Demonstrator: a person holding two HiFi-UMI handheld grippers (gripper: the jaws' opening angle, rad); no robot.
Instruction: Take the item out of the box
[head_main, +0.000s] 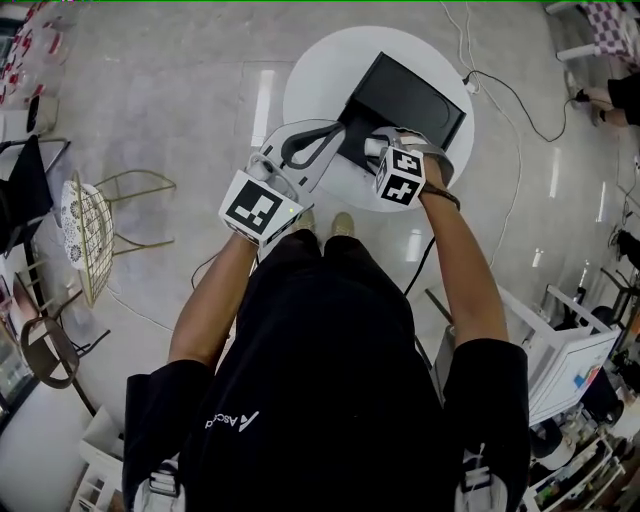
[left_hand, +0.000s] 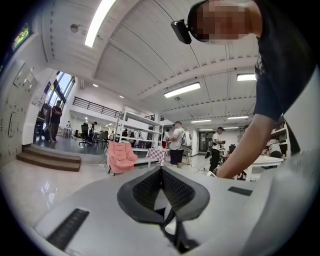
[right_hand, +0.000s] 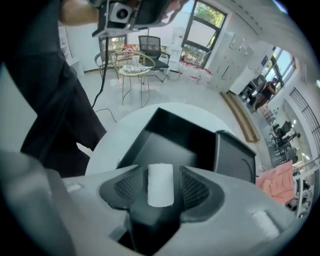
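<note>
The round white table carries an open black rectangular box. The right gripper sits at the box's near wall, its fingers spread wide. A small white cylinder lies between them with a gap to each pad, its long axis running along the fingers. The left gripper is closed, empty and aimed away, so the right is judged the nearer.

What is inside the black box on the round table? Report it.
The black box shows only a bare dark floor. Its near part is covered by the right tool and the white roll between that tool's open jaws.
</note>
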